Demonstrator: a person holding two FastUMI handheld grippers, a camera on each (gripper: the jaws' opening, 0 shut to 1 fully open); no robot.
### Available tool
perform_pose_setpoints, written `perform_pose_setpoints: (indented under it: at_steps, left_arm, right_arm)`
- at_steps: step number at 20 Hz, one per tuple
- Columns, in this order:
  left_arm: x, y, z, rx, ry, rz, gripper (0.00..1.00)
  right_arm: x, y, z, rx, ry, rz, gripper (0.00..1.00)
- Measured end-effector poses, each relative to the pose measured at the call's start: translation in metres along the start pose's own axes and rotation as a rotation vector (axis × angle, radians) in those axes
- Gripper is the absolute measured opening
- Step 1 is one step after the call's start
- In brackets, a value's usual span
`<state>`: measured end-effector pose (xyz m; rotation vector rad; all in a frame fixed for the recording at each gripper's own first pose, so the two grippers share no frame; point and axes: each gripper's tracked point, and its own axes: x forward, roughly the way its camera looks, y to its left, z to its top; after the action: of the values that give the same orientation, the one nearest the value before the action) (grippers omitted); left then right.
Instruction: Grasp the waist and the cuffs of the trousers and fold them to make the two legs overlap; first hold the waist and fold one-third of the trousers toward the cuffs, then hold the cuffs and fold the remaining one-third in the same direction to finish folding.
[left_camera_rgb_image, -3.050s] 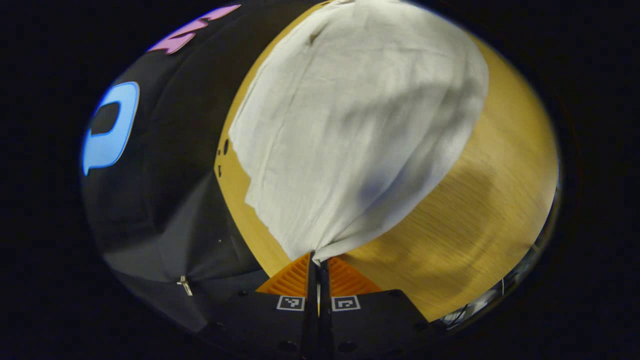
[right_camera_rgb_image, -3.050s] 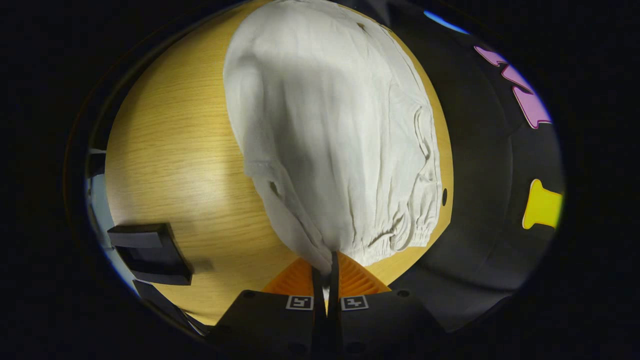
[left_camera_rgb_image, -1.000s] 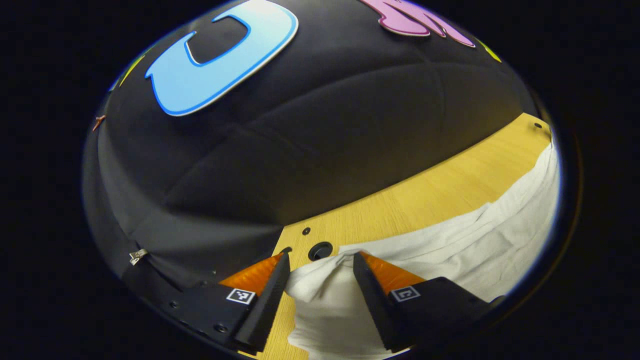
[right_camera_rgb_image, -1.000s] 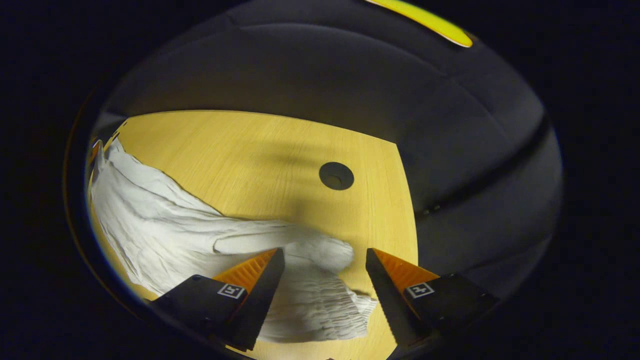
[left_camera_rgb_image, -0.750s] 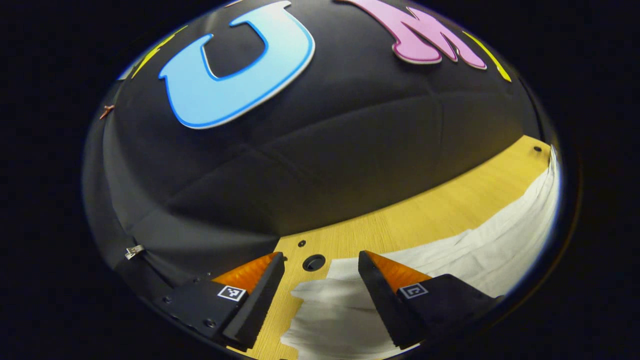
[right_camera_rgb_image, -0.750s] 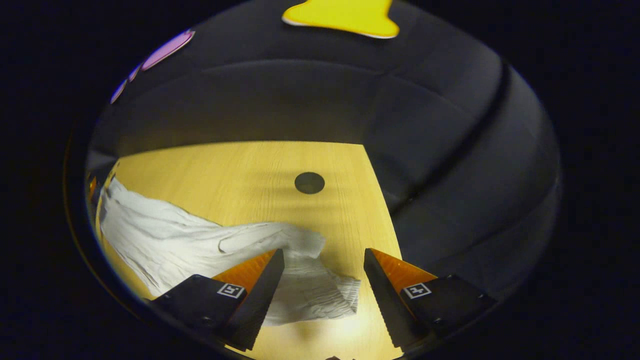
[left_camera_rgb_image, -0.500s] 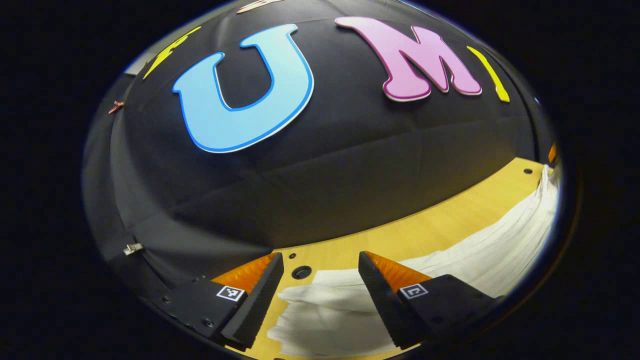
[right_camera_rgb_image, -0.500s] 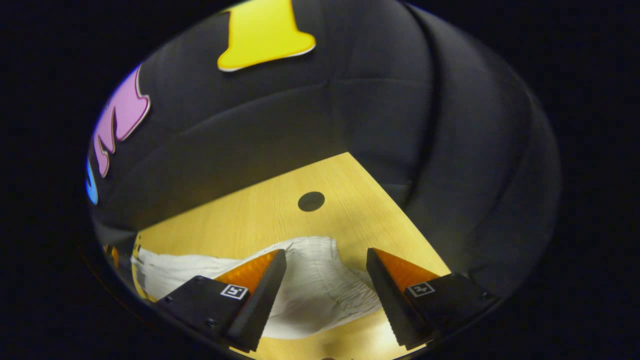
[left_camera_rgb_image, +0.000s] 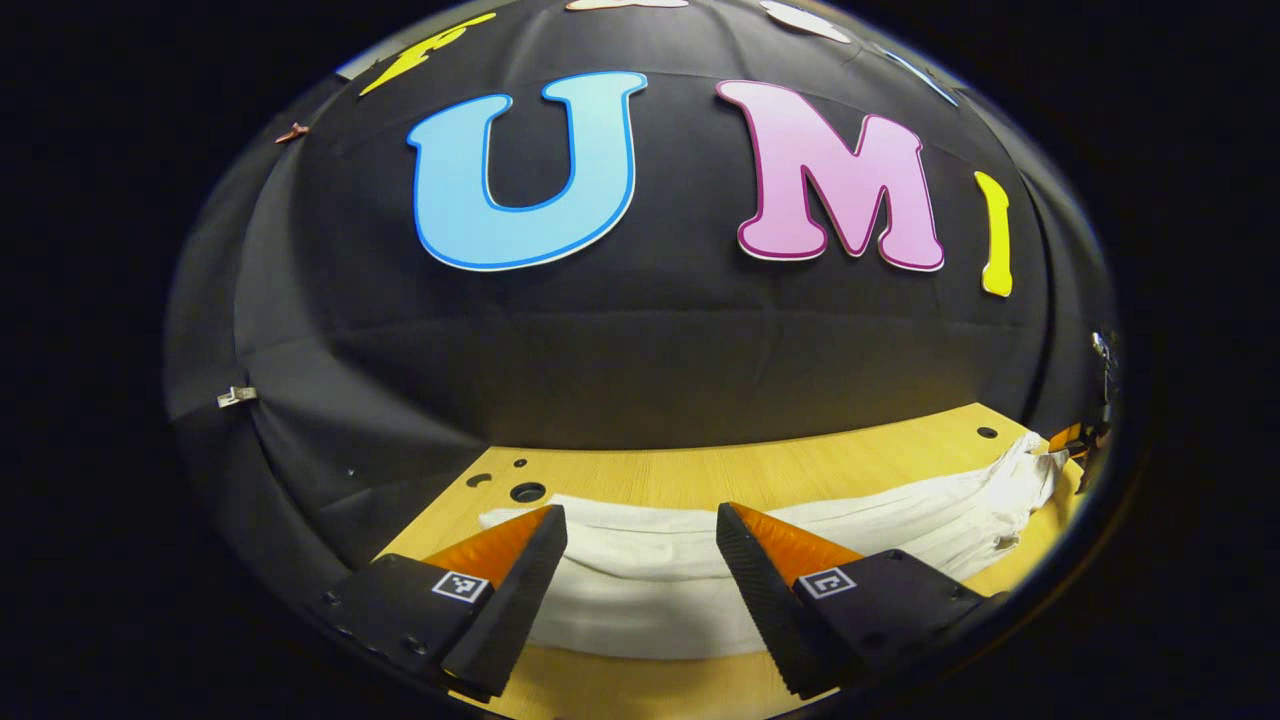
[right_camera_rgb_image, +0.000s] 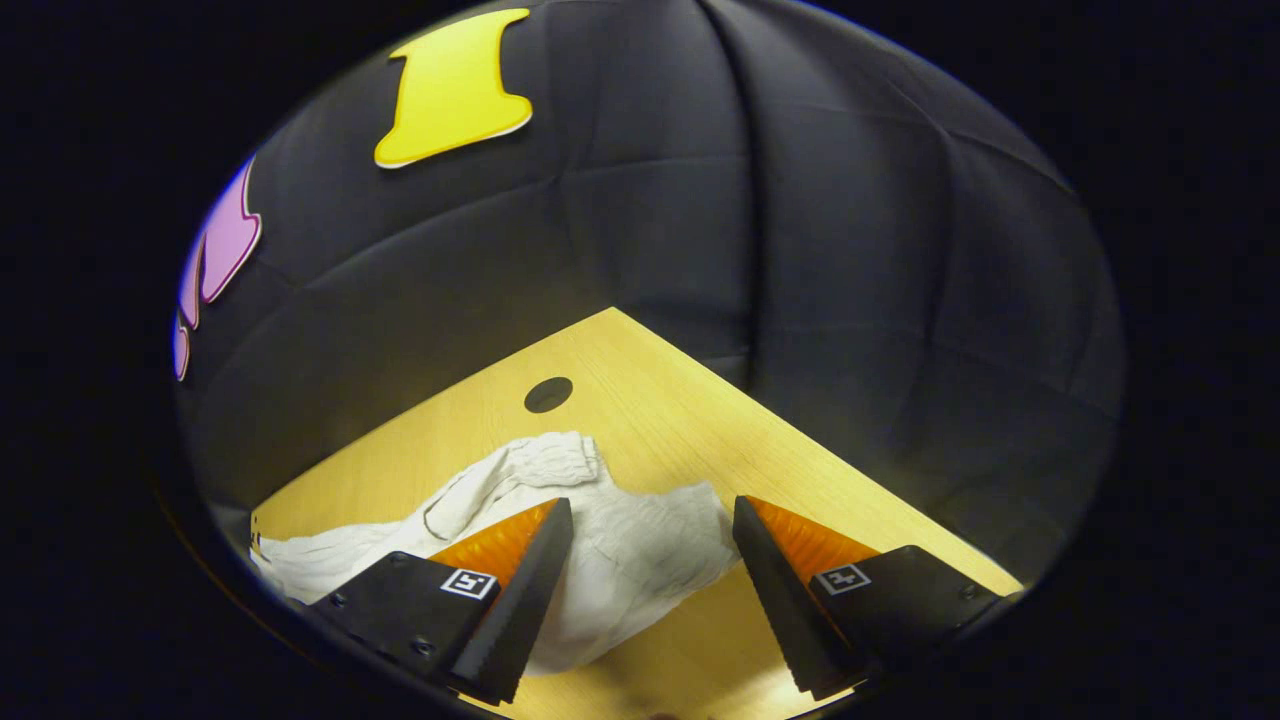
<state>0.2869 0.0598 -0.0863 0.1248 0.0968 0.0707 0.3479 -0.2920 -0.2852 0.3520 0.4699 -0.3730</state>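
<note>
Lying lengthwise-folded on your pale wooden worktop (left_camera_rgb_image: 700, 470), the white crumpled cotton trousers (left_camera_rgb_image: 700, 560) await both thirds; left gripper (left_camera_rgb_image: 640, 560) and right gripper (right_camera_rgb_image: 650, 560) spread, empty.

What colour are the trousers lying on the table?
Plain white, no pattern. The trousers show best in the left gripper view, on the light wood table.

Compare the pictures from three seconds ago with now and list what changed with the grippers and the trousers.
Both grippers have let go. The left gripper and right gripper, earlier pinched shut on lifted white cloth, now stand open and tilted up toward the booth wall. The trousers, then hanging, now lie as a long strip on the table, waistband bunched. They remain on the same wooden table.
</note>
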Motion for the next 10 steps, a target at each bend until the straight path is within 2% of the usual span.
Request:
perform_pose_setpoints:
  at_steps: [3,6,10]
  left_arm:
    - [-0.014,0.004,0.006,-0.013,-0.012,0.015,0.97]
    - [-0.023,0.006,0.003,-0.05,-0.009,0.002,0.97]
    - [-0.029,0.013,-0.008,-0.025,0.012,0.021,0.97]
  right_arm:
    - [-0.004,-0.011,-0.003,0.042,-0.029,-0.05,0.99]
    - [-0.004,-0.012,-0.02,0.09,-0.002,-0.052,0.99]
    - [-0.002,-0.009,-0.021,0.091,-0.019,-0.055,0.99]
